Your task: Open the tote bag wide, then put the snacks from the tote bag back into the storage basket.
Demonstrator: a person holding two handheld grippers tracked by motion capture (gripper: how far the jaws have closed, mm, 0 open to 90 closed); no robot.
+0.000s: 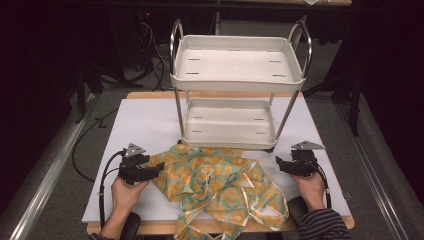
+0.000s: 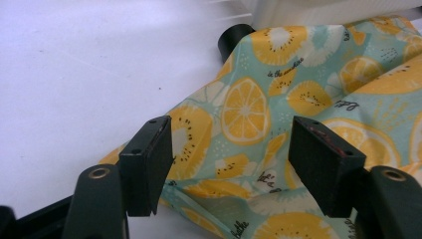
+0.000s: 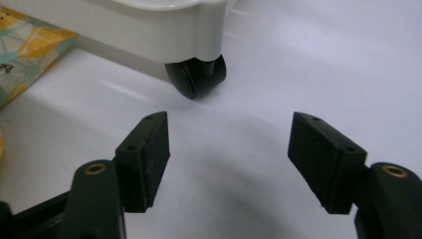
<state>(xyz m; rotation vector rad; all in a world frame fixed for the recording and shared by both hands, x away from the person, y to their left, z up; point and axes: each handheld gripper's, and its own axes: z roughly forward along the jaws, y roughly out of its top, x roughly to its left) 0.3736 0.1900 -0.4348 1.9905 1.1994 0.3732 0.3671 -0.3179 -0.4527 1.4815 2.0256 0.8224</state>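
A teal cloth [image 1: 220, 187] printed with orange and lemon slices lies crumpled on the white table top, in front of a white two-tier cart [image 1: 237, 75]. My left gripper [image 1: 155, 168] sits at the cloth's left edge, open, its jaws wide apart over the fabric [image 2: 249, 114] without pinching it. My right gripper [image 1: 280, 162] rests to the right of the cloth, open, with only bare table between its jaws [image 3: 229, 159]. Ahead of it stands the cart's black caster [image 3: 195, 77], and a corner of the cloth [image 3: 25, 50] shows at the left.
The cart stands at the back centre on black casters [image 2: 234, 37], its lower tray [image 1: 230, 122] just behind the cloth. The white table sheet [image 1: 140, 120] has bare room at the left and right. Cables trail from both grippers toward the front edge.
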